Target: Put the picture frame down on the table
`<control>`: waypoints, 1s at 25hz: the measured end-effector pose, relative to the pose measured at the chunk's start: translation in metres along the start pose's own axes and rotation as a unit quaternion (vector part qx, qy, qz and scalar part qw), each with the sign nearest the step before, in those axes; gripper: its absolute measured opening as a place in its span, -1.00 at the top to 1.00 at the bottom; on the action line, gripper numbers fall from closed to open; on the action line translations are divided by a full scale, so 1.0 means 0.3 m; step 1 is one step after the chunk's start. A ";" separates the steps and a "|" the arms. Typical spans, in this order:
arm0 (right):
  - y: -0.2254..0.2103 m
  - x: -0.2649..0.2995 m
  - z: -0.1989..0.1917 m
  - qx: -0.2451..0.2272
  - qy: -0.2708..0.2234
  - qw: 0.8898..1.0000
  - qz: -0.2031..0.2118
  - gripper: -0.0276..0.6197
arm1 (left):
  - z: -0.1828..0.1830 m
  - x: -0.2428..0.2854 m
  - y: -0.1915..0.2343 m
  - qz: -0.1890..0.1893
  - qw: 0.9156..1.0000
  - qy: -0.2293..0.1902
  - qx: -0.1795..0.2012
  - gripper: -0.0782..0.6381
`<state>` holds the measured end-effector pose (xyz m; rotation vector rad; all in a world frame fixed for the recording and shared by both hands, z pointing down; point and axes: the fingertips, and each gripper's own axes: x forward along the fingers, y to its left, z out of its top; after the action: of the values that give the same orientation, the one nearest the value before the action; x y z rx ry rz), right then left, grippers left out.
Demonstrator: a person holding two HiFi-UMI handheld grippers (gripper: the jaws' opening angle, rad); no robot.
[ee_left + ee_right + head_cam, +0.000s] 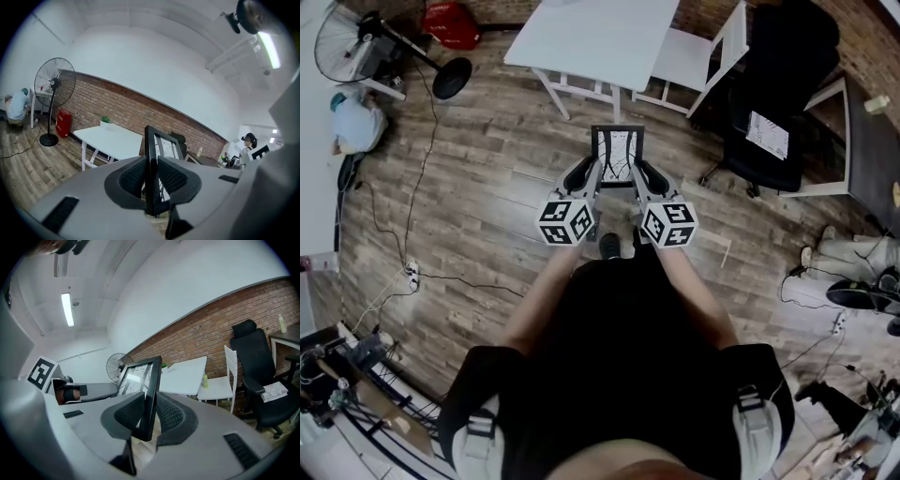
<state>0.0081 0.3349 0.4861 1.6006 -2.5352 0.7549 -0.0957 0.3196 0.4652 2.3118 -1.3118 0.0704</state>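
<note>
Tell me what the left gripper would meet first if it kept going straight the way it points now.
Probably the white table: the left gripper, shut on the picture frame, points toward its near edge, with wooden floor between. Depth is unclear; the frame's top would likely touch before the gripper.

Looked steeply down from the head, high above wooden floor (487, 197), left tongs (592, 174) and right tongs (640, 174). Rode very close behind each pair's jaws, facing forward along them toward the brick wall (117, 107). Shared picture frame (617, 153) and white counter (591, 42) across all three views
</note>
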 end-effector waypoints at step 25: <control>-0.354 0.272 0.285 -0.021 0.038 0.993 0.106 0.68 | 0.160 0.437 -0.037 0.101 0.994 -0.031 -0.029 0.55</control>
<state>0.0798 0.1936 0.4747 1.2790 -2.6748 0.7588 -0.0246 0.1993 0.4541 2.1417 -1.5561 0.0255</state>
